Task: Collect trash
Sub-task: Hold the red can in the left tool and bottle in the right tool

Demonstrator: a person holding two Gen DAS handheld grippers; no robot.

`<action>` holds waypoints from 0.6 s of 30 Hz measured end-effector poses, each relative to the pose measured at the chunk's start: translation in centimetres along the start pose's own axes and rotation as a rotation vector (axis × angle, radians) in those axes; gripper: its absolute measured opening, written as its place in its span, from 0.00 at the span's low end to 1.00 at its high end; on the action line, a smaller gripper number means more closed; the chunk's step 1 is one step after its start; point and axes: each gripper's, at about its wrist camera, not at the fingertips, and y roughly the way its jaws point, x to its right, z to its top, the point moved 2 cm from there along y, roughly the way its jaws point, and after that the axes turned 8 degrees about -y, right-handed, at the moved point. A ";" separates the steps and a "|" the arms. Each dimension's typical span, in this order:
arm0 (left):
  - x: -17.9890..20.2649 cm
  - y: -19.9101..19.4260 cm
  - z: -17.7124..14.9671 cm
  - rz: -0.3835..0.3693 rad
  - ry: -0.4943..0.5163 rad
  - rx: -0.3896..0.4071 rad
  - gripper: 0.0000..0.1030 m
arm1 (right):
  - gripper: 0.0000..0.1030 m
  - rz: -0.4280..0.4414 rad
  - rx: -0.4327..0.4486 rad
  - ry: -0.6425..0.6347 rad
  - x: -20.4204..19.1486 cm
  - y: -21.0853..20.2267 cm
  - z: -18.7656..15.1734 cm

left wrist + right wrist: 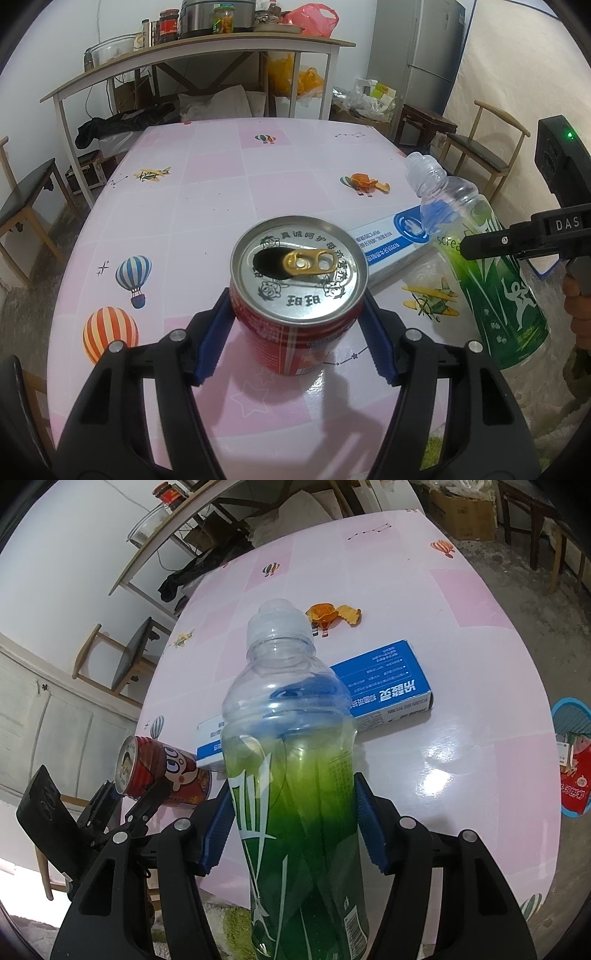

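Pink balloon-print table [221, 177] lies below both my grips. My left gripper [295, 332] clamps the red can [295, 325]; my right gripper [295, 827] squeezes the green-labelled bottle [295, 775], seemingly lifted. I'd carry both level toward the blue bin [572, 716], likely the trash spot.

White walls; cluttered shelf table [207, 51], grey fridge [428, 48], wooden chair [484, 147].

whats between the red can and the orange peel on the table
In the right wrist view, the blue and white box lies between the red can and the orange peel.
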 end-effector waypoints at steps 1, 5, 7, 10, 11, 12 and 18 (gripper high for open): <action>0.0 0.0 -0.1 0.000 -0.003 0.000 0.61 | 0.58 -0.001 0.000 -0.001 0.0 0.1 0.0; -0.1 0.0 -0.3 0.000 -0.015 0.003 0.61 | 0.58 -0.004 0.006 -0.008 -0.1 0.1 0.0; -0.2 0.0 -0.3 0.003 -0.019 0.003 0.61 | 0.57 -0.003 0.008 -0.009 0.0 0.0 -0.1; -0.3 -0.2 -0.4 0.008 -0.031 0.005 0.61 | 0.57 -0.001 0.014 -0.010 0.0 -0.1 -0.2; -0.4 -0.3 -0.4 0.009 -0.035 0.005 0.61 | 0.57 0.002 0.015 -0.010 0.0 -0.2 -0.2; -0.5 -0.3 -0.4 0.010 -0.038 0.007 0.61 | 0.57 0.005 0.017 -0.010 0.0 -0.2 -0.2; -0.6 -0.8 -0.2 0.019 -0.047 0.020 0.60 | 0.57 0.008 0.037 -0.020 -0.3 -0.9 -0.1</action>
